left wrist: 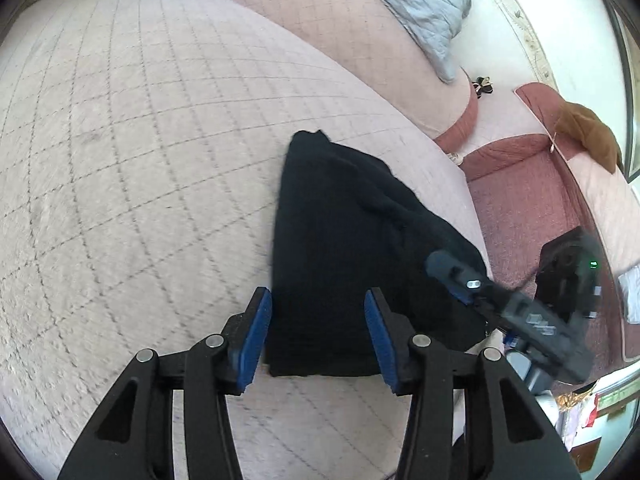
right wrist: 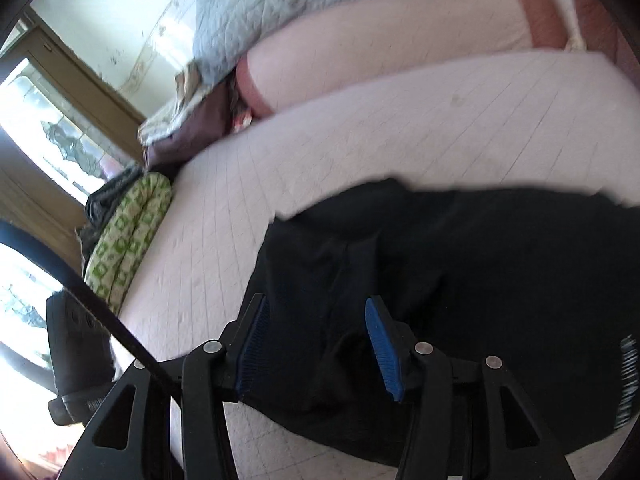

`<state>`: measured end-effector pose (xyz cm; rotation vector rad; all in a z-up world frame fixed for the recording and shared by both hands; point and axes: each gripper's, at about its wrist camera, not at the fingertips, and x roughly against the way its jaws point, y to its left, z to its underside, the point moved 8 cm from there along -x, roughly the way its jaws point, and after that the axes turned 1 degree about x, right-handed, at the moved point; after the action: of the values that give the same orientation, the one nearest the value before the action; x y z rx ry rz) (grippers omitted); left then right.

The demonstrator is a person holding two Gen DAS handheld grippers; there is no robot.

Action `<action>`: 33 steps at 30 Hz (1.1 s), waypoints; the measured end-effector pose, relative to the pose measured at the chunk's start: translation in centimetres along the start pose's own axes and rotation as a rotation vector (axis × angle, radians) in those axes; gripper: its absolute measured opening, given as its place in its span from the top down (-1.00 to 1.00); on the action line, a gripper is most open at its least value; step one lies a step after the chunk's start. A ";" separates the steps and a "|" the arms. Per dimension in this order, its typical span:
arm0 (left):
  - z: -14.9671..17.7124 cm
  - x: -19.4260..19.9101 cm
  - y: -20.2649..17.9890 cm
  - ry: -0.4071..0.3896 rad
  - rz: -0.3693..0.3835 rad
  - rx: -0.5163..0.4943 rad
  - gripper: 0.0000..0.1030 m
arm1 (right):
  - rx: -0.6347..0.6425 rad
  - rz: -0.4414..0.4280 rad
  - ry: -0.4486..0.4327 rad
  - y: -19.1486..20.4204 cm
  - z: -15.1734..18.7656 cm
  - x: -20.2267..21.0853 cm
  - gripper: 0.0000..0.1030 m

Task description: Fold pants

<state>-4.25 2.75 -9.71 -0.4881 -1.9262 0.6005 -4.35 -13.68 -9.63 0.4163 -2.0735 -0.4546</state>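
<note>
Left wrist shows my left gripper point(left wrist: 318, 332) fingers wide over black pants point(left wrist: 340, 248) apparently folded compact on the bed point(left wrist: 140, 160), right gripper point(right wrist: 316, 346) likewise wide, holding nothing.

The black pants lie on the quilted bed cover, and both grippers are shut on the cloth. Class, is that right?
Not quite. The black pants do lie on the quilted bed cover, but both grippers are open. The left wrist view shows the left gripper open, and the right wrist view shows the right gripper open above the cloth.
</note>
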 end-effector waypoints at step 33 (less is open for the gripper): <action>0.0 -8.3 -24.4 0.126 -0.119 -0.560 -0.25 | -0.624 0.126 -0.354 -19.1 8.9 18.7 -0.41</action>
<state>-2.62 -21.34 -0.86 -0.7333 -1.9736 -0.0589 -19.17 -37.65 -9.36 -0.1786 -2.1328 -1.1158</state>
